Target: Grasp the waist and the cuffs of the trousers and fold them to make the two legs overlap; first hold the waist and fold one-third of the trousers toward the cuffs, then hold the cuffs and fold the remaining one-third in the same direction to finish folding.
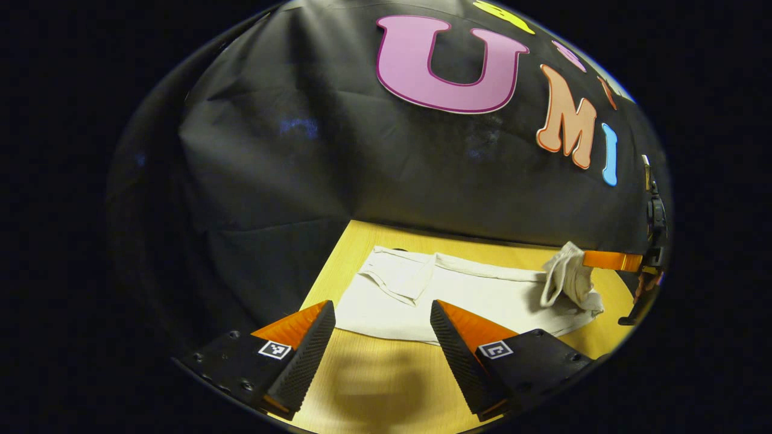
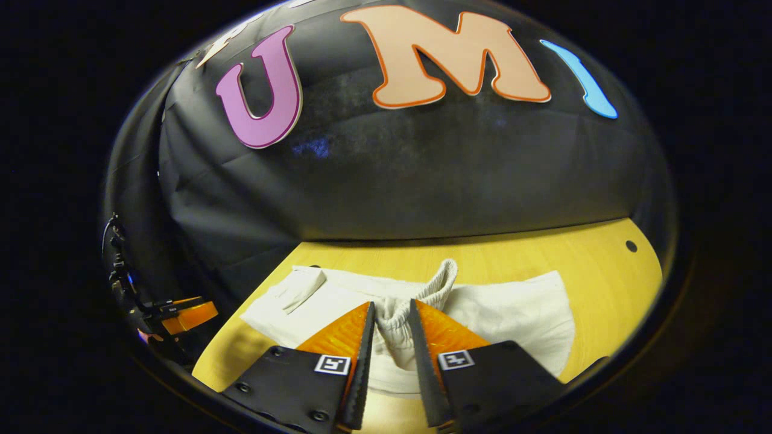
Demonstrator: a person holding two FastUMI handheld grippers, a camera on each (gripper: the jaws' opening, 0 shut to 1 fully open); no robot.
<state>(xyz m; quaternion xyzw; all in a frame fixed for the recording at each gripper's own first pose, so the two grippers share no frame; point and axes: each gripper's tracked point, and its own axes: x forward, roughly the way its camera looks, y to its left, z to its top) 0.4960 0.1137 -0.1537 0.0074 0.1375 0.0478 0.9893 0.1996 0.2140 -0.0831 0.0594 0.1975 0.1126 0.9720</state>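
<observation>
You have one pair of white trousers (image 1: 482, 295) lying flat on the one wooden table (image 1: 362, 386). Your left gripper (image 1: 383, 337) is above the table edge, its two fingers spread wide. Your right gripper (image 2: 392, 337) pinches the bunched waist (image 2: 401, 313) between its two fingers, lifting it

Trousers (image 1: 482, 295): 1 pair, white, on the table.
Table (image 1: 374, 386): 1, wooden top.
Grippers: 2, the left gripper (image 1: 382, 325) and the right gripper (image 2: 392, 322).
Fingers per gripper: 2.
Square marker tags: 2 per gripper, 1 on each finger.
</observation>
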